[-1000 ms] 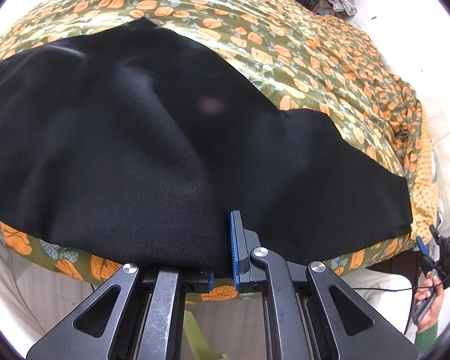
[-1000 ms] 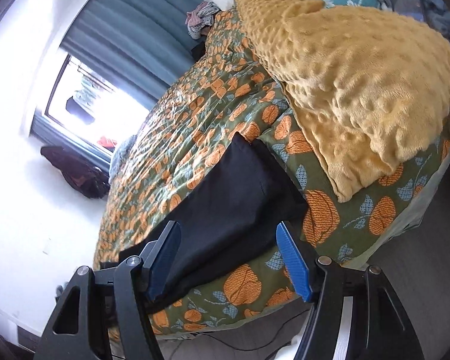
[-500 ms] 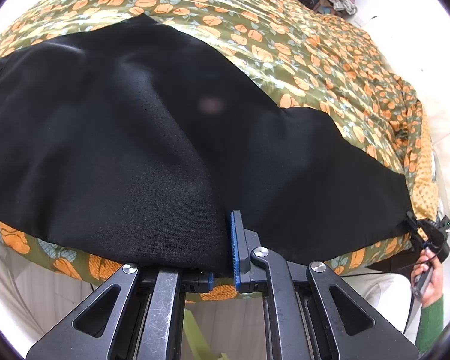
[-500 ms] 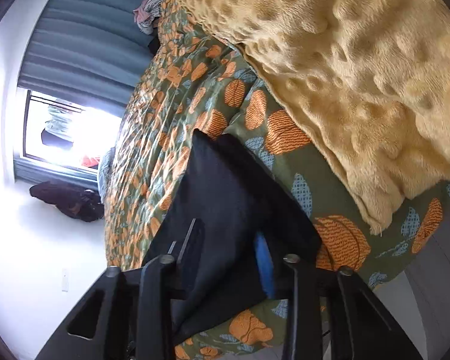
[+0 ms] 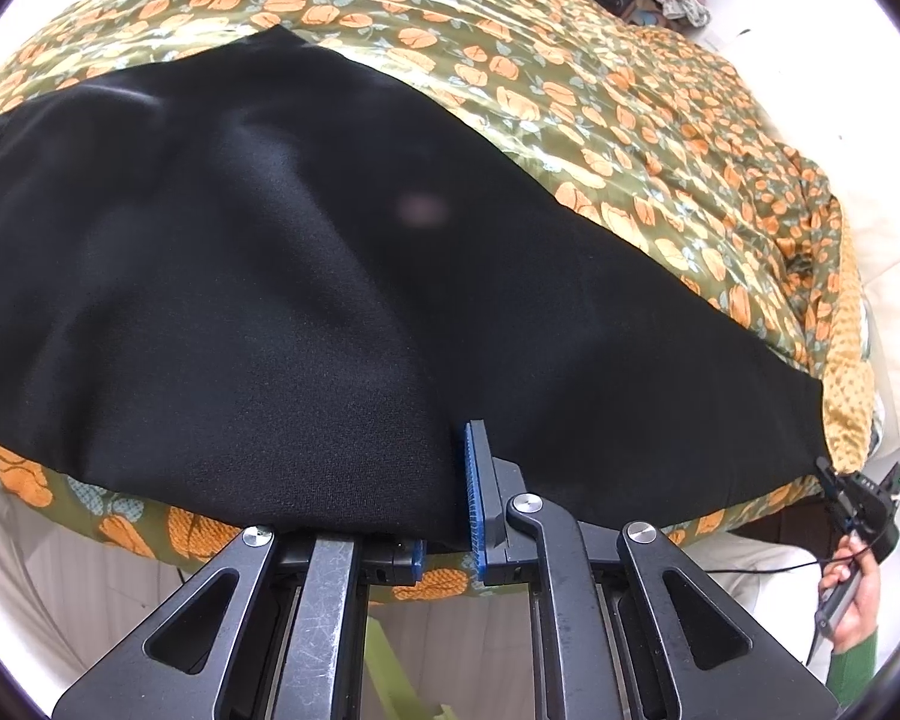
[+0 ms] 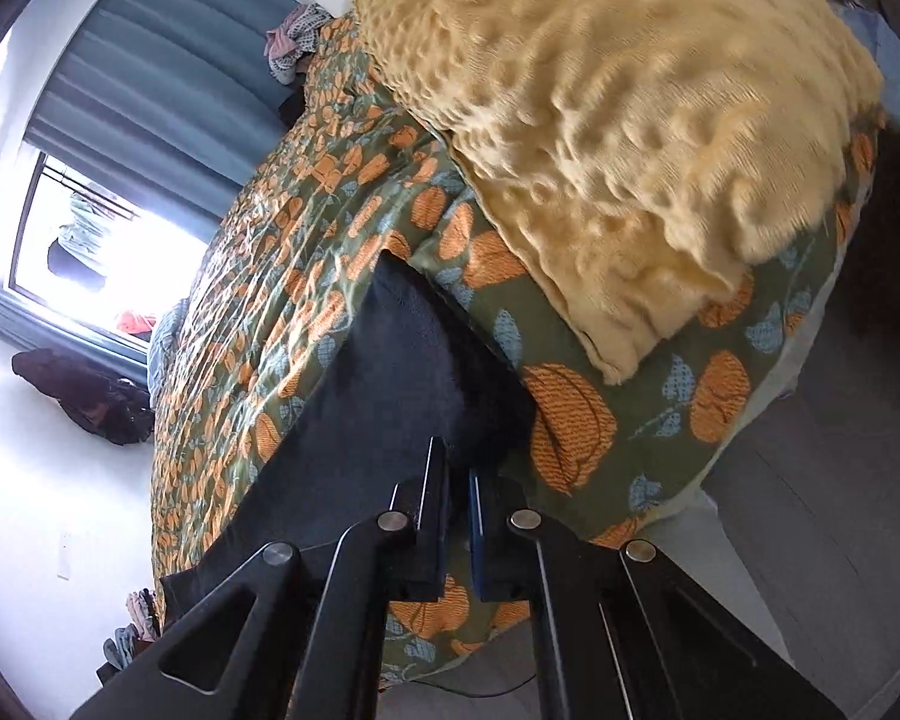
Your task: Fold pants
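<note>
The left gripper [image 5: 447, 498] is clenched on the near edge of the black pants [image 5: 282, 276], the cloth bunching up between its 2 blue-padded fingers [image 5: 473, 504] at the edge of the bed. From that pinch the pants spread flat and wide across the bedspread [image 5: 570, 90] (olive green, printed with orange pumpkins and pale blue leaves), reaching left to the frame's edge and tapering right to a far corner. At that far corner, seen from the left wrist camera, the right gripper [image 5: 834, 480] grips the fabric, with the person's hand [image 5: 858, 594] in a green sleeve wrapped around its handle.

The right wrist view shows the same grasp up close: the right gripper [image 6: 459, 480] has its 2 fingers drawn nearly together on the end of the pants [image 6: 390, 396], and the dark cloth runs away from it along the bedspread [image 6: 306, 276] toward the lower left. Just right of the pinched end, a bumpy mustard-yellow blanket [image 6: 600, 132] lies heaped over the bedspread, close to the pants but not touching them. Beyond the bed hang teal curtains [image 6: 144, 90] beside a bright window [image 6: 108, 258], and a small pile of clothes [image 6: 291, 42] sits past the far end of the bed.
</note>
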The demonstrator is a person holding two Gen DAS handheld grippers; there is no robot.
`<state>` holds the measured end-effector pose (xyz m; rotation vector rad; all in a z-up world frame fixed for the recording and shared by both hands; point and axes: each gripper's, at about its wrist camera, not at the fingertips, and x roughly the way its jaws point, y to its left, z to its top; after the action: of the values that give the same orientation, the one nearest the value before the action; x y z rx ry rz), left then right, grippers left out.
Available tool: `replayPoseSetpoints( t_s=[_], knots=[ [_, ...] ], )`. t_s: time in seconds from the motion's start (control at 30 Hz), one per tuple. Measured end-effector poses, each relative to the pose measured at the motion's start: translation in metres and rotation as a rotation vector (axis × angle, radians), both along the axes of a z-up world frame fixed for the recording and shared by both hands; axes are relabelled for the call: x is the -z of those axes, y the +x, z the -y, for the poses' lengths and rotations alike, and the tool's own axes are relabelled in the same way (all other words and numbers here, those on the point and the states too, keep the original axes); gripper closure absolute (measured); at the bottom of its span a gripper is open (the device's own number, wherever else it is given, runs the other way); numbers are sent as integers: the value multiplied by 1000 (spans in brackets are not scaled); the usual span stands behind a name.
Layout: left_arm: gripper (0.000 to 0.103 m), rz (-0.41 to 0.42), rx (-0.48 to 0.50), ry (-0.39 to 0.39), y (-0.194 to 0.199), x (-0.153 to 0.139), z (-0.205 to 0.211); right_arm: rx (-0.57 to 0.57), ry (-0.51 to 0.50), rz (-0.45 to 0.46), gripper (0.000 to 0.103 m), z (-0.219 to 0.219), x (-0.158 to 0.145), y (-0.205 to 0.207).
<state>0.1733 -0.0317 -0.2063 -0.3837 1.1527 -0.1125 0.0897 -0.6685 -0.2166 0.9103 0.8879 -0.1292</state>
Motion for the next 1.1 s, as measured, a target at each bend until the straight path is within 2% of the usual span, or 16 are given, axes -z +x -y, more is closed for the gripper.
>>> replayPoseSetpoints(
  t_s=[0.2, 0.33, 0.43, 0.5, 0.53, 0.57, 0.6, 0.63, 0.67, 0.73, 0.9, 1.0, 1.07, 1.1],
  knots=[
    [94, -7, -1, -4, 2, 2, 2, 1, 9, -33, 98, 2, 7, 0],
    [94, -16, 3, -2, 4, 6, 3, -18, -42, -21, 98, -4, 2, 9],
    [93, -16, 5, 0, 4, 5, 4, -12, -31, -43, 98, -2, 8, 15],
    [85, -17, 1, 1, 2, 4, 2, -14, -14, -57, 95, 0, 11, 17],
    [76, -24, 2, 3, 1, 3, 1, -15, -16, -61, 94, 0, 11, 17],
    [66, -28, 2, 9, -1, 2, 0, -16, -27, -64, 82, -1, 9, 16],
    [62, -29, 3, 13, -3, 1, -1, -13, -47, -75, 70, -2, 6, 14],
    [56, -29, 8, 20, -6, -1, -2, -8, -65, -85, 40, -2, 4, 12],
    [53, -31, 15, 25, -9, -3, -3, 2, -74, -83, 23, -2, 1, 7],
    [53, -38, 39, 41, -16, -7, -4, 27, -104, -57, 23, -3, -9, -3],
    [52, -19, 102, 93, -36, -22, -4, 38, -278, -39, 23, -19, -35, -23],
    [46, 50, 114, 135, -43, -40, -6, 43, -358, 1, 23, -34, -52, -30],
    [36, 116, 98, 177, -41, -53, -10, 16, -389, 32, 23, -51, -60, -28],
    [35, 141, 88, 191, -39, -57, -11, -11, -400, 45, 22, -61, -63, -24]
  ],
)
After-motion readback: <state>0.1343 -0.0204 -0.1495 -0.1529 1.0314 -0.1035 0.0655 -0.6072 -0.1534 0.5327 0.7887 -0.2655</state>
